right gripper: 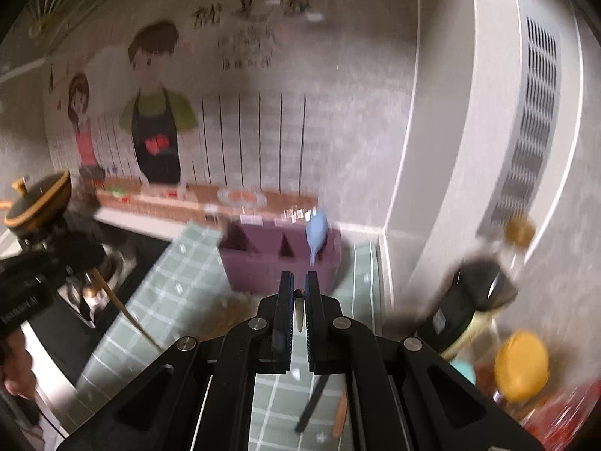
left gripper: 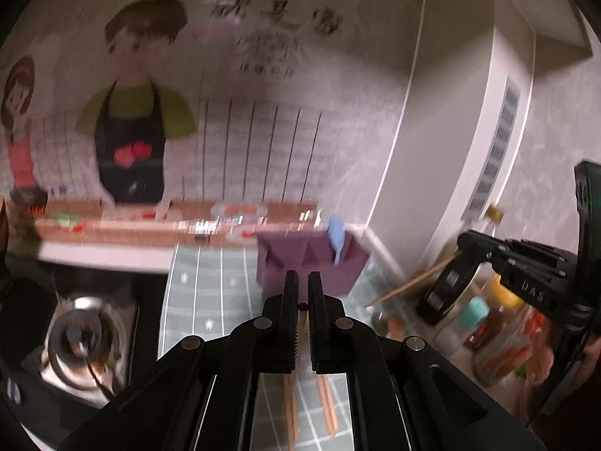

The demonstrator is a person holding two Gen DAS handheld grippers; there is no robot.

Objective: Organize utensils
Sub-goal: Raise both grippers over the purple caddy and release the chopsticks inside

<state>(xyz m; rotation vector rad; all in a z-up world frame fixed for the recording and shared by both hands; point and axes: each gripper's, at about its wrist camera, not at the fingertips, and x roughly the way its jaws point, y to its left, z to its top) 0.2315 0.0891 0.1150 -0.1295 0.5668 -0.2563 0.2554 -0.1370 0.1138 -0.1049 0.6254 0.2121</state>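
Chopstick (left gripper: 300,314) sits pinched between the left tongs (left gripper: 303,289), which are clamped on it near its top end; in the left wrist view the wooden shaft hangs down below the jaws, and more wooden sticks (left gripper: 326,409) show beneath, though whether they are held or lie on the green mat (left gripper: 203,300) I cannot tell; ahead stands the purple holder (left gripper: 311,263) with a blue spoon (left gripper: 335,236) upright in its right compartment; to the right the right tongs (left gripper: 447,293) carry another thin stick (left gripper: 405,285) angled toward the mat; jars (left gripper: 499,323) crowd the right edge and a burner (left gripper: 82,338) sits at the left.

In the right wrist view the right tongs (right gripper: 298,289) are closed on a slim utensil (right gripper: 299,312) with a small rounded tip; its shaft is hidden below, so what it is I cannot say; a dark utensil (right gripper: 311,402) lies on the mat (right gripper: 169,300) under the jaws; the holder (right gripper: 278,259) is ahead, the spoon (right gripper: 316,231) in its right compartment; the left tongs (right gripper: 75,267) hold a long stick (right gripper: 127,315) at the left.

Judged: these sticks are light, stiff and smooth, so they may pivot or slip in a pinch near 1 end; a grip nearer the middle would steady them for dropping upright into an empty compartment.
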